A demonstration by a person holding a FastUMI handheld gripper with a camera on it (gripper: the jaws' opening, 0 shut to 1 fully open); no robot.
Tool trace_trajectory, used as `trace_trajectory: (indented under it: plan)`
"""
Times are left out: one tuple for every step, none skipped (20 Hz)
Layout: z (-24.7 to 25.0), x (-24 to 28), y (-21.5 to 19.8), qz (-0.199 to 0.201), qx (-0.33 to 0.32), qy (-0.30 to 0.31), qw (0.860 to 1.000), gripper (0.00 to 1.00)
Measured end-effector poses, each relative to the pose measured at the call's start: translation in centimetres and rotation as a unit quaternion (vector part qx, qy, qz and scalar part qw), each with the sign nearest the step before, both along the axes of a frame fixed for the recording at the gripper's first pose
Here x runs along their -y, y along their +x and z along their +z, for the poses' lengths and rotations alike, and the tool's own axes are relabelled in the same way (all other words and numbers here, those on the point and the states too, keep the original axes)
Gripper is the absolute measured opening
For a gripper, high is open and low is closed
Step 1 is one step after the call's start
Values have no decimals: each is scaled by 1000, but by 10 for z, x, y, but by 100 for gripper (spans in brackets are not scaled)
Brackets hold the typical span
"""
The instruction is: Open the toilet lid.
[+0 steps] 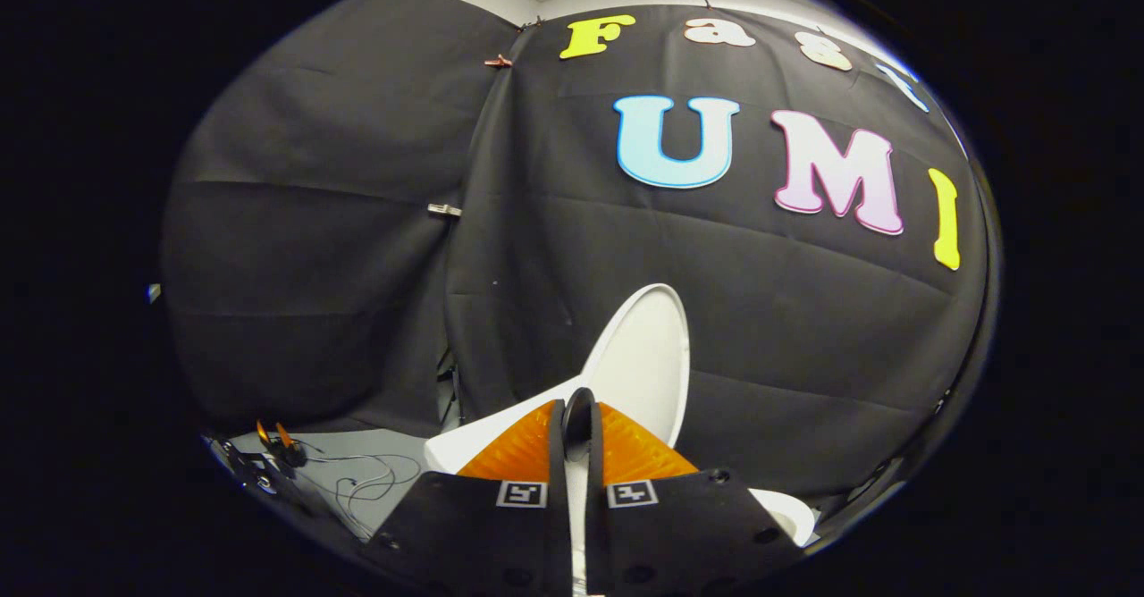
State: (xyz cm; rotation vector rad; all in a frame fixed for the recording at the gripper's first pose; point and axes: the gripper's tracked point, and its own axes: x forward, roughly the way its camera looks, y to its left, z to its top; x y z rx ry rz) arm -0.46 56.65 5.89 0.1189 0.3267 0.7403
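The toilet lid stands raised — upright against the booth wall. The gripper sits just before it, fingers nearly together, gripping nothing.

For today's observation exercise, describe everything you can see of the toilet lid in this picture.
The toilet lid is white, smooth and glossy, plastic by its look, with a rounded oval outline and a thin raised rim. It stands raised, rising steeply beyond the fingers in front of the black cloth wall. Its lower edge runs down between the two fingers of the hand-held gripper, which are closed on it, one pressing each face. Its hinge is hidden.
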Motion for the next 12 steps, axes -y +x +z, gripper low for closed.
trace_trajectory:
  plan:
    - [0, -2, -2, 5, 1, 1, 1000, 16]
    - [4, -6, -7, 23, -2, 15, 1000, 17]
    - [4, -11, -15, 34, -12, 26, 999, 31]
    - [6, -13, -20, 44, -18, 35, 998, 45]
    - [7, -21, -24, 58, -22, 42, 997, 59]
    - [8, -24, -29, 66, -21, 42, 997, 73]
    - [9, -20, -31, 66, -16, 35, 997, 87]
    - [12, -20, -33, 70, -15, 39, 997, 86]
    - [16, -23, -35, 79, -18, 50, 995, 88]
    - [19, -21, -36, 78, -17, 57, 995, 89]
    - [26, -12, -33, 68, -8, 60, 996, 99]
    - [34, -1, -25, 51, 9, 67, 996, 100]
